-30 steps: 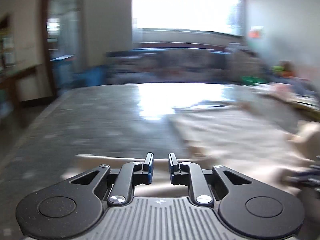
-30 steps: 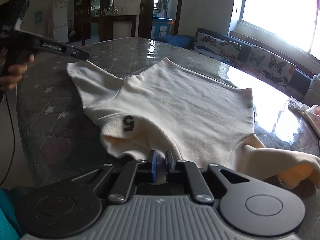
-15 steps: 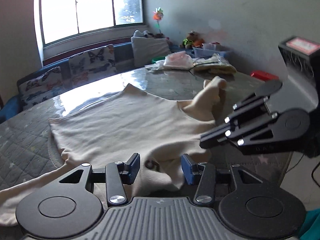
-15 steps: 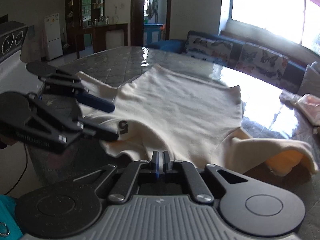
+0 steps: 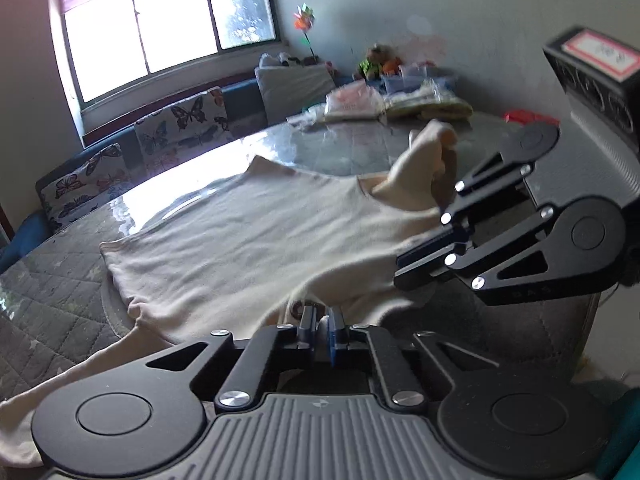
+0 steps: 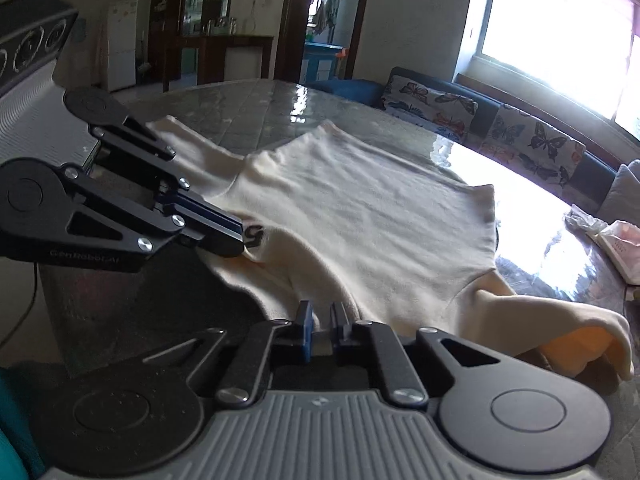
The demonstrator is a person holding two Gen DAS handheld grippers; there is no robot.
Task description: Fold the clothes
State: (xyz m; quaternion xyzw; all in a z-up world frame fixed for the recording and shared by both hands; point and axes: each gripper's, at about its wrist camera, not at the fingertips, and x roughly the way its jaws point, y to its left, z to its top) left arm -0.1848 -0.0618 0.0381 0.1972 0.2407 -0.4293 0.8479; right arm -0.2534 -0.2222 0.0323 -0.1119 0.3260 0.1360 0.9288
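Bare tabletop (image 6: 256,100) open at upper left beyond sweater (image 6: 360,208); packaged clutter (image 5: 396,100) crowds table's far edge, upper right; right gripper (image 5: 404,276) blocks right side.

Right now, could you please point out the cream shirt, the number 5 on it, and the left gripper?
cream shirt (image 6: 360,208): right wrist view, middle of its flat body.
number 5 (image 6: 256,236): right wrist view, the dark print.
left gripper (image 6: 236,240): right wrist view, closed fingertips at the shirt's edge.
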